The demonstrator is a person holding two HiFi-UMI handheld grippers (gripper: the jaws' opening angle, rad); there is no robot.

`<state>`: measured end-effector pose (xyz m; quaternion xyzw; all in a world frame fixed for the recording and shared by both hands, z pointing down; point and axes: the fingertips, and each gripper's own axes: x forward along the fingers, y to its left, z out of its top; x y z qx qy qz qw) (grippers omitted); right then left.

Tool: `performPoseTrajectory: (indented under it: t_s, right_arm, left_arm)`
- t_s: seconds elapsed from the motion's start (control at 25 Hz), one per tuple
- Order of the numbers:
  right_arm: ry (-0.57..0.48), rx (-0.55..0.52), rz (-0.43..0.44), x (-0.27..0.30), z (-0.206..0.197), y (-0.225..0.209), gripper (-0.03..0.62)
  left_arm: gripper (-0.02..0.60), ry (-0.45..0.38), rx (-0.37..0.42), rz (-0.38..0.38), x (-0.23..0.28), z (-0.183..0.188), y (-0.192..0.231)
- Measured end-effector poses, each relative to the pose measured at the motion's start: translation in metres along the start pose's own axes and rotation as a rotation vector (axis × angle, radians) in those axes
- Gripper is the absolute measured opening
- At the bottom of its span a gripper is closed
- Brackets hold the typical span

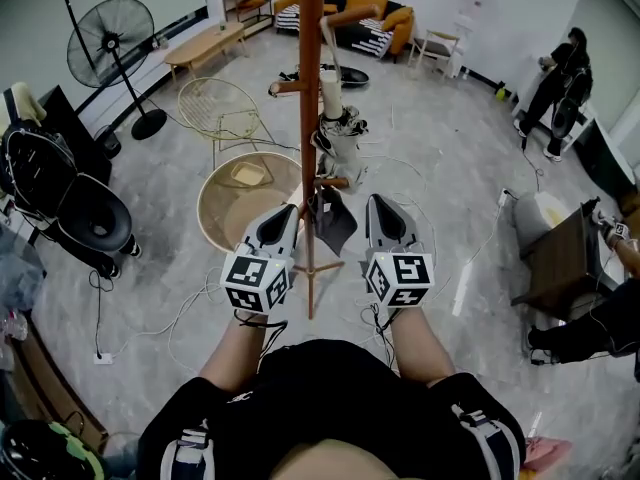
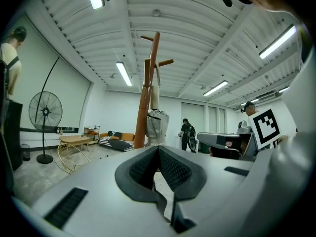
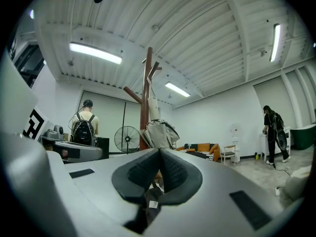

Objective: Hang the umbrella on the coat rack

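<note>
A folded grey umbrella (image 1: 337,136) hangs upright against the tall wooden coat rack (image 1: 311,58), handle up by a peg. A dark piece of fabric (image 1: 333,220) dangles from a lower peg. My left gripper (image 1: 287,211) and right gripper (image 1: 378,206) sit level on either side of the pole, short of it, both shut and holding nothing. In the left gripper view the shut left gripper (image 2: 158,147) faces the coat rack (image 2: 147,93) and umbrella (image 2: 157,126). In the right gripper view the shut right gripper (image 3: 159,151) faces the umbrella (image 3: 158,132) on the coat rack (image 3: 146,90).
A round wicker table (image 1: 232,206) and a wire chair (image 1: 220,108) stand left of the rack's foot. A floor fan (image 1: 112,43) is at far left, a sofa (image 1: 370,18) at the back. Cables cross the floor. People stand at the right (image 1: 560,78).
</note>
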<state>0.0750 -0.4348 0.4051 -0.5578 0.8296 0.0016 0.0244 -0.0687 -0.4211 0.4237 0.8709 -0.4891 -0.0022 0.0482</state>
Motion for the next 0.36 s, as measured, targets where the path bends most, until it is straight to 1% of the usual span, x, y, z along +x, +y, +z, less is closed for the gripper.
performPoseTrajectory:
  t_s: [0.36]
  right_arm:
    - [0.003,0.013,-0.014,-0.0007,-0.0004,-0.0003,0.014]
  left_arm:
    - [0.017,-0.003,0.004,-0.016,0.0015,0.0014,0.0002]
